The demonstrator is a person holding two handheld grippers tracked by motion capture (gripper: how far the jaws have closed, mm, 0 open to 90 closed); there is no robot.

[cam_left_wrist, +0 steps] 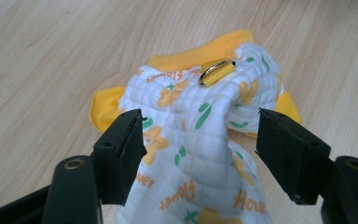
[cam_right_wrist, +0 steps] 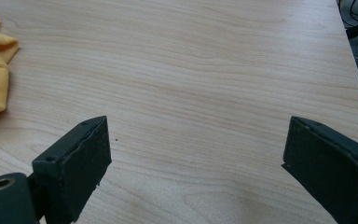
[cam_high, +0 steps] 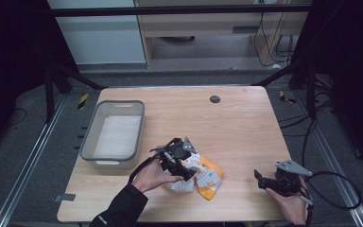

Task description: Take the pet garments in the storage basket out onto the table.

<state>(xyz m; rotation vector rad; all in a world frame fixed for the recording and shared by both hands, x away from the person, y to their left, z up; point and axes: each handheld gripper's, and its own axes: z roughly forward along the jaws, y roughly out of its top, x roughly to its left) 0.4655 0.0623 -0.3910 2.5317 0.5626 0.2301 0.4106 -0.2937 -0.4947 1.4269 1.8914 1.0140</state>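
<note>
Since the left claw (cam_left_wrist: 200, 140) stands wide with its pads clear of the cloth on both sides, we judge the small garment (cam_high: 199, 176) as not gripped at this moment. It lies bunched on the desk (cam_high: 236, 127) near the front edge, just right of the grey bin (cam_high: 94, 137), which holds no garment. If the bin is the destination, the transfer is not yet done; a fresh grasp and the carry remain. The right claw (cam_right_wrist: 193, 158) is also wide, holds nothing, and sits over bare wood well apart from the garment. The garment is white quilted fabric with orange lettering, orange flowers and green marks, trimmed in yellow. A yellow loop with a metal ring (cam_left_wrist: 216, 72) sits near its top.
</note>
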